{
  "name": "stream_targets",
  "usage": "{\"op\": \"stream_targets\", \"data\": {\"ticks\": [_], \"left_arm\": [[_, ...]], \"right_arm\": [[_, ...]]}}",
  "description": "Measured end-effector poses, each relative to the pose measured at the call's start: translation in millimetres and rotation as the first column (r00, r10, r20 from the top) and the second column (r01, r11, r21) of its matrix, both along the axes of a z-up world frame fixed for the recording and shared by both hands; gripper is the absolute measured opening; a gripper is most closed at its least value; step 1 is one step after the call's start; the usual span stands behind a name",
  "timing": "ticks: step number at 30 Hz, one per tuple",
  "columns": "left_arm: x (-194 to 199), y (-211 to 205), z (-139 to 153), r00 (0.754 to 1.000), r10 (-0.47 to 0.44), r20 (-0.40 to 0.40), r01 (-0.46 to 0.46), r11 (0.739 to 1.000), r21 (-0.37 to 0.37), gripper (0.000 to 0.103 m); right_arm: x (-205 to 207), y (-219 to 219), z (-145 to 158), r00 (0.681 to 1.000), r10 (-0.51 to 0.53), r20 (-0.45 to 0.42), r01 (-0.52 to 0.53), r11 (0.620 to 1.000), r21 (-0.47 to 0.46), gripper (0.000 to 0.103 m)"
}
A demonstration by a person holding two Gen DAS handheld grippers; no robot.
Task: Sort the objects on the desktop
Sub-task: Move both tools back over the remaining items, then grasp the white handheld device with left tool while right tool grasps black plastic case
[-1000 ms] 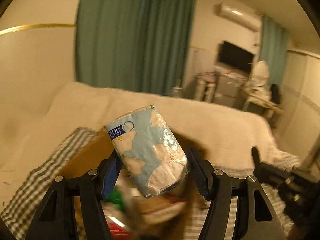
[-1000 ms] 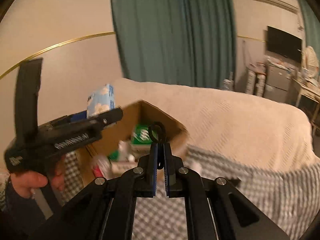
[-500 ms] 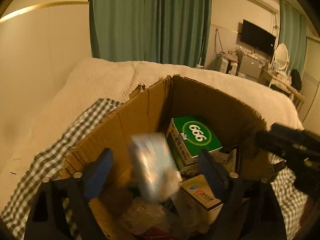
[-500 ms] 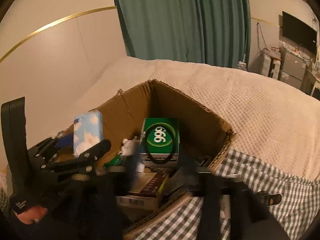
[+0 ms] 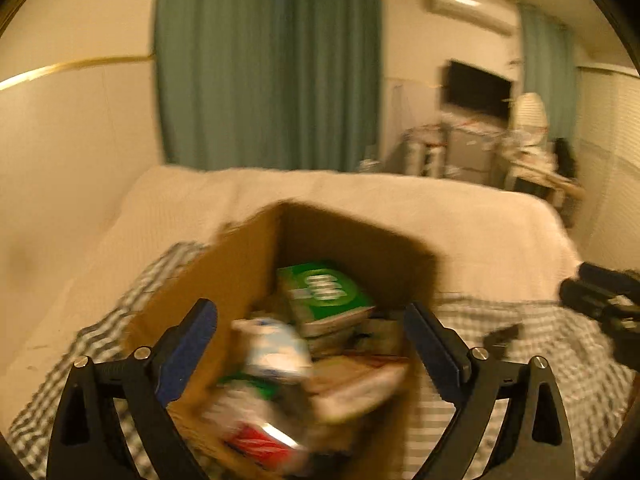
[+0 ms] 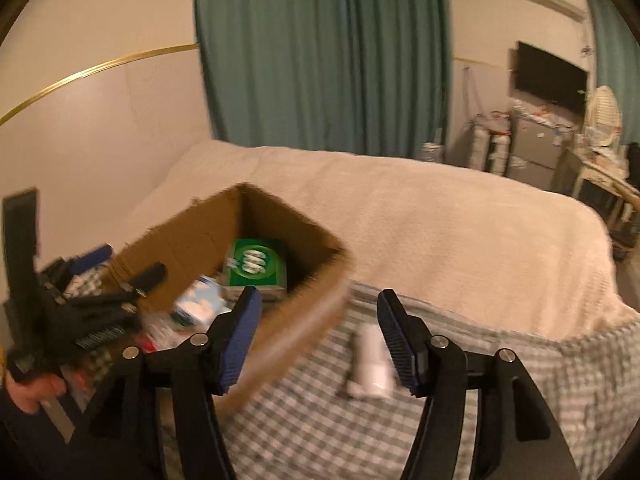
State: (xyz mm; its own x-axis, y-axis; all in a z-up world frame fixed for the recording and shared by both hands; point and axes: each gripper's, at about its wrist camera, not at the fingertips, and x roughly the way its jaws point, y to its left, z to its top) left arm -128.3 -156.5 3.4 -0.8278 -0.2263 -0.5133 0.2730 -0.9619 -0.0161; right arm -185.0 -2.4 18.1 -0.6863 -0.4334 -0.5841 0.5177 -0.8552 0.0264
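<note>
A brown cardboard box (image 5: 240, 276) (image 6: 320, 280) stands on a checked cloth and holds a green box (image 5: 324, 292) (image 6: 256, 266), the blue-and-white tissue pack (image 5: 276, 350) (image 6: 200, 306) and several other blurred items. My left gripper (image 5: 312, 344) is open and empty above the box's near side, with the tissue pack lying in the box below it. My right gripper (image 6: 320, 332) is open and empty over the box's right rim. A small white object (image 6: 370, 364) lies on the cloth between the right fingers.
The checked cloth (image 6: 320, 420) covers the near surface; a cream blanket (image 6: 440, 220) lies behind it. Green curtains (image 6: 320, 60), a TV (image 6: 552, 76) and shelves stand at the back. The right gripper shows at the left view's right edge (image 5: 600, 296).
The left gripper opened and let the tissue pack fall into the box. The right gripper opened too; the small black ring it held is no longer in it.
</note>
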Motion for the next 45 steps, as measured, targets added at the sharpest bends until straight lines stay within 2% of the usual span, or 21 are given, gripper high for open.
{"op": "stream_targets", "data": {"ticks": [3, 6, 10, 11, 15, 16, 18, 20, 24, 26, 27, 29, 30, 34, 38, 41, 45], "left_arm": [[2, 43, 0, 0.995, -0.102, -0.013, 0.102, 0.994, 0.028, 0.102], [-7, 83, -16, 0.986, -0.164, 0.028, 0.161, 0.984, 0.078, 0.102], [-34, 118, -56, 0.981, -0.146, 0.124, 0.127, 0.980, 0.152, 0.102], [-39, 123, -67, 0.980, -0.136, 0.143, 0.115, 0.983, 0.143, 0.102], [-70, 140, -110, 0.968, -0.074, 0.239, 0.069, 0.997, 0.030, 0.102], [-81, 143, -121, 0.961, -0.060, 0.270, 0.064, 0.998, -0.005, 0.102], [-96, 143, -135, 0.947, -0.044, 0.317, 0.055, 0.998, -0.027, 0.102], [-110, 138, -145, 0.936, -0.040, 0.351, 0.042, 0.999, 0.001, 0.102], [-131, 126, -154, 0.938, -0.070, 0.340, 0.030, 0.992, 0.123, 0.102], [-145, 123, -162, 0.934, -0.085, 0.346, 0.034, 0.988, 0.152, 0.102], [-153, 121, -168, 0.926, -0.100, 0.363, 0.041, 0.985, 0.168, 0.101], [-165, 119, -180, 0.905, -0.132, 0.404, 0.057, 0.979, 0.194, 0.075], [-168, 118, -184, 0.895, -0.136, 0.424, 0.060, 0.980, 0.189, 0.050], [-150, 104, -180, 0.910, -0.138, 0.391, 0.051, 0.973, 0.225, 0.049], [-117, 88, -169, 0.932, -0.068, 0.356, -0.019, 0.971, 0.237, 0.049], [-112, 84, -170, 0.932, -0.050, 0.359, -0.040, 0.970, 0.238, 0.050], [-108, 81, -178, 0.930, -0.034, 0.365, -0.059, 0.968, 0.242, 0.050]], "right_arm": [[9, 43, -4, 0.997, -0.078, -0.017, 0.079, 0.996, 0.029, 0.061], [15, 87, -19, 0.989, -0.147, 0.000, 0.147, 0.989, 0.033, 0.066], [10, 126, -45, 0.974, -0.222, 0.044, 0.220, 0.974, 0.050, 0.068], [11, 132, -54, 0.972, -0.231, 0.050, 0.229, 0.972, 0.055, 0.068], [6, 154, -77, 0.968, -0.235, 0.085, 0.234, 0.972, 0.016, 0.068], [1, 156, -82, 0.969, -0.226, 0.098, 0.227, 0.974, -0.001, 0.068], [-11, 158, -89, 0.972, -0.207, 0.116, 0.209, 0.978, -0.009, 0.068], [-22, 156, -96, 0.973, -0.197, 0.121, 0.198, 0.980, 0.000, 0.068], [-36, 150, -103, 0.974, -0.185, 0.127, 0.187, 0.982, -0.002, 0.073], [-37, 150, -108, 0.972, -0.185, 0.143, 0.190, 0.982, -0.021, 0.075], [-38, 150, -111, 0.970, -0.185, 0.156, 0.191, 0.981, -0.025, 0.076], [-39, 149, -118, 0.966, -0.192, 0.171, 0.197, 0.980, -0.012, 0.077], [-40, 147, -121, 0.964, -0.198, 0.176, 0.201, 0.980, 0.004, 0.077], [-41, 139, -129, 0.961, -0.204, 0.187, 0.201, 0.979, 0.036, 0.079], [-45, 116, -137, 0.966, -0.182, 0.182, 0.173, 0.983, 0.065, 0.089], [-56, 97, -144, 0.971, -0.159, 0.179, 0.143, 0.985, 0.098, 0.090], [-86, 75, -157, 0.963, -0.148, 0.224, 0.128, 0.987, 0.101, 0.091]]}}
